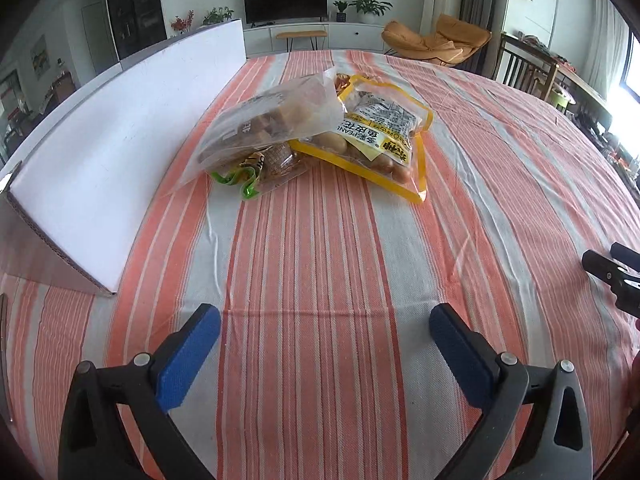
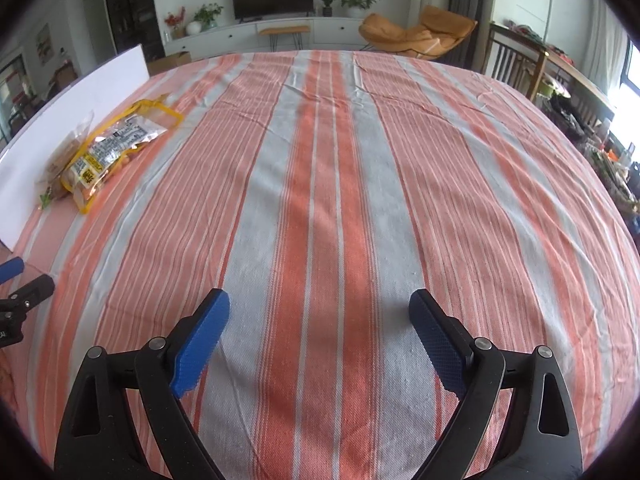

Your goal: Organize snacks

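Observation:
A heap of snack bags lies on the striped tablecloth (image 1: 320, 264). On top is a clear bag of brown pieces (image 1: 276, 116). A yellow-edged peanut bag (image 1: 380, 136) lies to its right, and a small green-trimmed packet (image 1: 256, 176) pokes out at the front. My left gripper (image 1: 325, 322) hovers open over bare cloth, well short of the heap, with nothing between its blue pads. In the right wrist view the heap (image 2: 108, 152) sits far to the left. My right gripper (image 2: 319, 308) is open above bare cloth, holding nothing.
A white cardboard panel (image 1: 120, 140) stands along the table's left side, close to the bags. The right gripper's black tip (image 1: 612, 276) shows at the left wrist view's right edge. Beyond the table stand a TV cabinet (image 1: 304, 36), an orange chair (image 1: 440, 44) and wooden chairs (image 1: 524, 68).

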The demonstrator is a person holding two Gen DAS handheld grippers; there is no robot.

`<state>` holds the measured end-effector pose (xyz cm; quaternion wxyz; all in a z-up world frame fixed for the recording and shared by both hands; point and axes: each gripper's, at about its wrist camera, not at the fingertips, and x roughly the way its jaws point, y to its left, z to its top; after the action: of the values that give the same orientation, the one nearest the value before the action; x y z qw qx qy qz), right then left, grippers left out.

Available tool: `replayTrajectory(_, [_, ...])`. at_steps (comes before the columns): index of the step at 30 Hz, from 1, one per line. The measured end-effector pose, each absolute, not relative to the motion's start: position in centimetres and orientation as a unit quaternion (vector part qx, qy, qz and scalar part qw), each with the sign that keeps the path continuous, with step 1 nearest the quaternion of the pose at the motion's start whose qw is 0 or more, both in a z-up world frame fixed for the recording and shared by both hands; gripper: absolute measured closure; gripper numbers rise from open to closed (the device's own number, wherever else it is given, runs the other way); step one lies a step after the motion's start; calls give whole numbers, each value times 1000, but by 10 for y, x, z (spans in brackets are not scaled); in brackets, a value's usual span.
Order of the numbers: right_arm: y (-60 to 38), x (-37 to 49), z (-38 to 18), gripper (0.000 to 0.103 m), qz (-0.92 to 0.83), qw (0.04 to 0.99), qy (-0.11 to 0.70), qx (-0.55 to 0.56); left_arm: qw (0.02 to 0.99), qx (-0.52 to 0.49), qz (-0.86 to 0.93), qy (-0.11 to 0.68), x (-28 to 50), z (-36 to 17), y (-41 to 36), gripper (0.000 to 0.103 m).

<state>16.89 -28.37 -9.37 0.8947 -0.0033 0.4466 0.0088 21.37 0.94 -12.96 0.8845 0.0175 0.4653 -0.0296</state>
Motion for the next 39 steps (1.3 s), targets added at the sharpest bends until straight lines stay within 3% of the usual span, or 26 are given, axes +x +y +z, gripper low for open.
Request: replayTrajectory(39, [-286,168,-93,9,9,894,447,-4,884,21,-35,466,222,-136,6,0])
